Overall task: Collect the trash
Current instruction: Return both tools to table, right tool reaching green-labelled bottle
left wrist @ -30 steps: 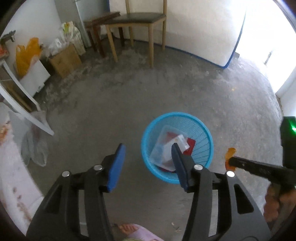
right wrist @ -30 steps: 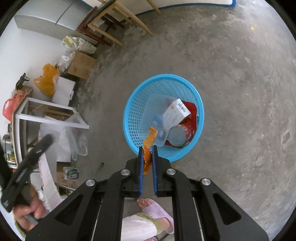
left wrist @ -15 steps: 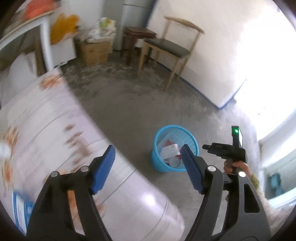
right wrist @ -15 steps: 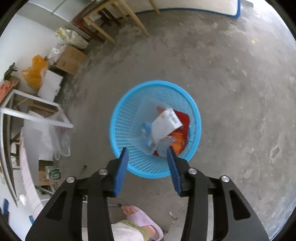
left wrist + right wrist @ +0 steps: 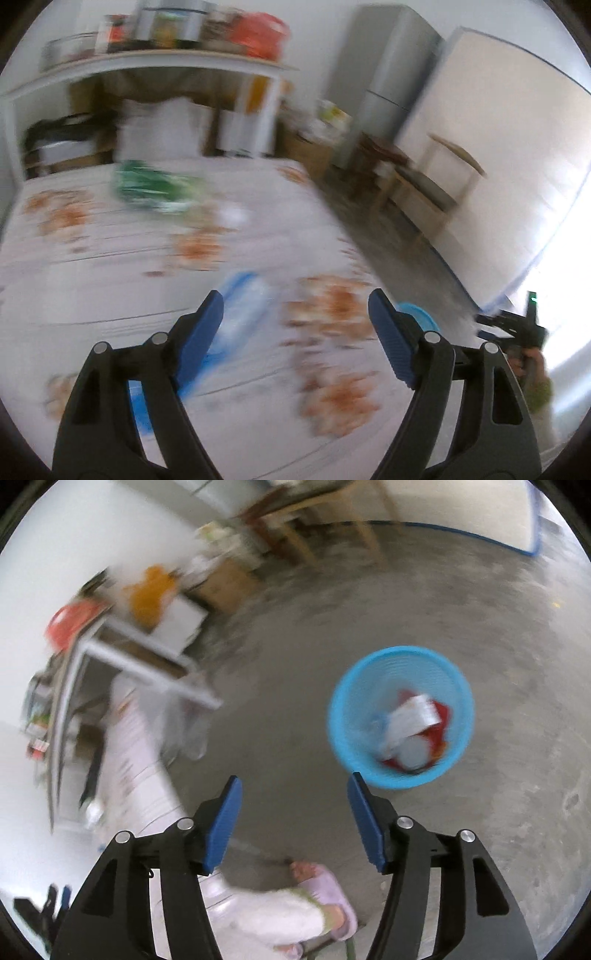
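Low centre of the left wrist view, the left gripper (image 5: 295,325) gapes wide over a blurred blue-and-clear wrapper (image 5: 240,314) on the table (image 5: 110,266): probably light, crinkly; pinch an edge. Right wrist view: right gripper (image 5: 293,819) wide, empty; bin (image 5: 400,716) mid-right.

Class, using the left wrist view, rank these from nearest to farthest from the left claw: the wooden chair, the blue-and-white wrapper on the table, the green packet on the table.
1. Blue-and-white wrapper: just ahead of the left claw, by its left finger.
2. Green packet: farther up the table, to the left.
3. Wooden chair: beyond the table's far right corner, by the wall.
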